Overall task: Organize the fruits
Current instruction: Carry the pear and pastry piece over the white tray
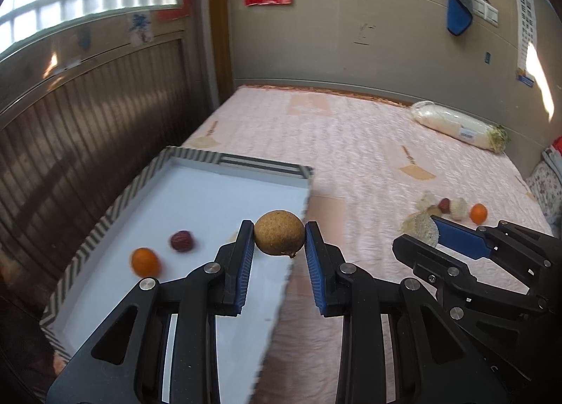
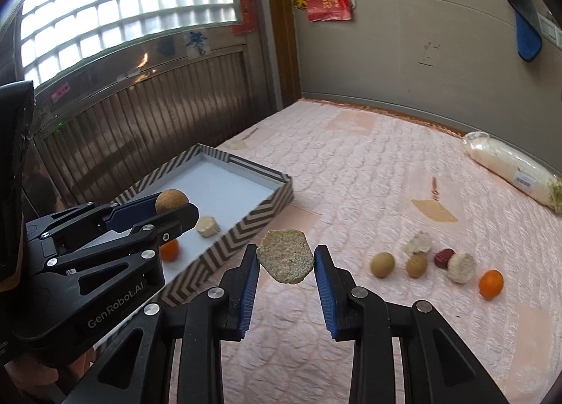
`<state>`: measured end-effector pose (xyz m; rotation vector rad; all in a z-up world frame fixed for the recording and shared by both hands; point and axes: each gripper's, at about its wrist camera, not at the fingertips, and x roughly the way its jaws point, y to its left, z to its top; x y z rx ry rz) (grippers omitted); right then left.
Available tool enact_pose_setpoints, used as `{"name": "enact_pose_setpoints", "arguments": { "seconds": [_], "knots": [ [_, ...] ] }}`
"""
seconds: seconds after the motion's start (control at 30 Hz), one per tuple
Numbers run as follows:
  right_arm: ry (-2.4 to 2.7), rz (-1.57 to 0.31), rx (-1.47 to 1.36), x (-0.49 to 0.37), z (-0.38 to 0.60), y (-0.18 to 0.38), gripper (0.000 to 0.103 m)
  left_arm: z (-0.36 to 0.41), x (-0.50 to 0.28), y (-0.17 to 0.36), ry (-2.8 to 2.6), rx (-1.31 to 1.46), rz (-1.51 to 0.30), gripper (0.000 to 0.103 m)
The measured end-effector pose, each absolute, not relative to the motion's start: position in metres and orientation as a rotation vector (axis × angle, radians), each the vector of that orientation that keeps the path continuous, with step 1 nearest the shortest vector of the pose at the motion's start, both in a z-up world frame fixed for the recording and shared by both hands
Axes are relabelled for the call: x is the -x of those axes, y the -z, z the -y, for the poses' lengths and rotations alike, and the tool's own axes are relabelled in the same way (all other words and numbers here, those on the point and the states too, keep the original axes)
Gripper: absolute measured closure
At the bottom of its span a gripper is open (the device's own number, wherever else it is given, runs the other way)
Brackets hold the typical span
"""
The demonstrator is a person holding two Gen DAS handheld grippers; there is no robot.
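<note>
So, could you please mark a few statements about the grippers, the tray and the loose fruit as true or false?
1. The left gripper grips a round brown fruit. True.
2. The right gripper is empty. False: it grips a pale, rough chunk.
3. The tray holds an orange fruit and a dark red fruit. True.
4. No fruit remains on the pink bedspread. False: several pieces lie there, including an orange one.
</note>
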<state>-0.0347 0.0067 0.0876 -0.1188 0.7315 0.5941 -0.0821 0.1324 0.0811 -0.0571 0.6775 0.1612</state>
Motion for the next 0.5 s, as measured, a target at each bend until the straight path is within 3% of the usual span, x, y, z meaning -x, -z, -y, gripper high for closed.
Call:
{"name": "enact_pose_setpoints", "arguments": {
  "seconds": [0.5],
  "knots": [
    [-0.723,-0.755,0.208,0.051,-0.088,-0.08,0.072,-0.205,0.108,-0.072,-0.293,0.105,-0.694,0.075]
  ]
}}
